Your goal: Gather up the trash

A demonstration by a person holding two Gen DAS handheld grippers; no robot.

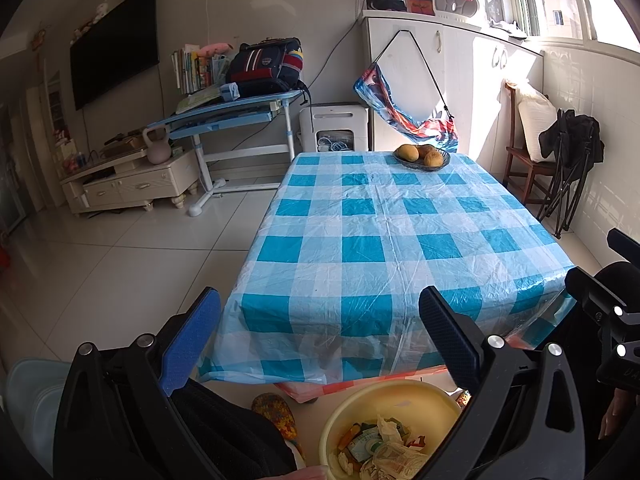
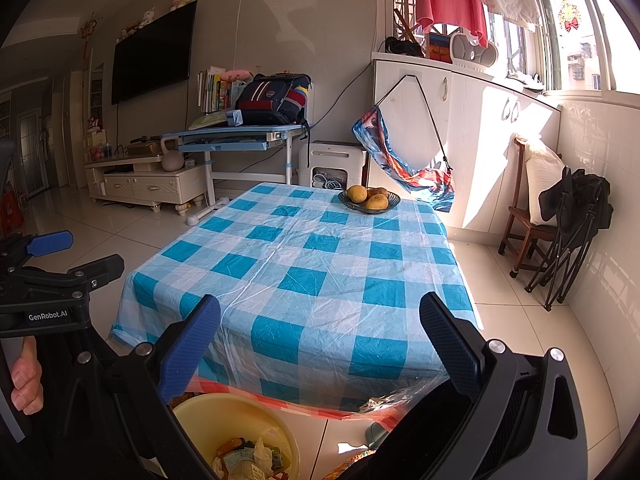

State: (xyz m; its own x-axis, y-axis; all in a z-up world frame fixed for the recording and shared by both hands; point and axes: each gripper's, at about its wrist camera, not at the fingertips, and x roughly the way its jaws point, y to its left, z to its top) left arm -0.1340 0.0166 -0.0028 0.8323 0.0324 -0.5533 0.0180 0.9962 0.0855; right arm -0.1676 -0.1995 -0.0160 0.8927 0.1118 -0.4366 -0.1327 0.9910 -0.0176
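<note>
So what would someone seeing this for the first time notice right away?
Most likely the blue-and-white checked plastic tablecloth filling the middle of both views, bare except for a dark glass bowl of yellowish fruit at its far end. Next, the pale yellow plastic basin on the floor by the near edge, holding crumpled wrappers and paper. Both grippers, left and right, are open and empty.

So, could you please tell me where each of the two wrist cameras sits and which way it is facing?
Left wrist: on the left gripper, at the table's near end, facing down the checked tablecloth to the fruit bowl; its open fingers and the right gripper show.
Right wrist: on the right gripper, facing likewise; its open fingers, the left gripper and a hand show.
Shared: tablecloth, fruit bowl, yellow basin of trash below.
</note>
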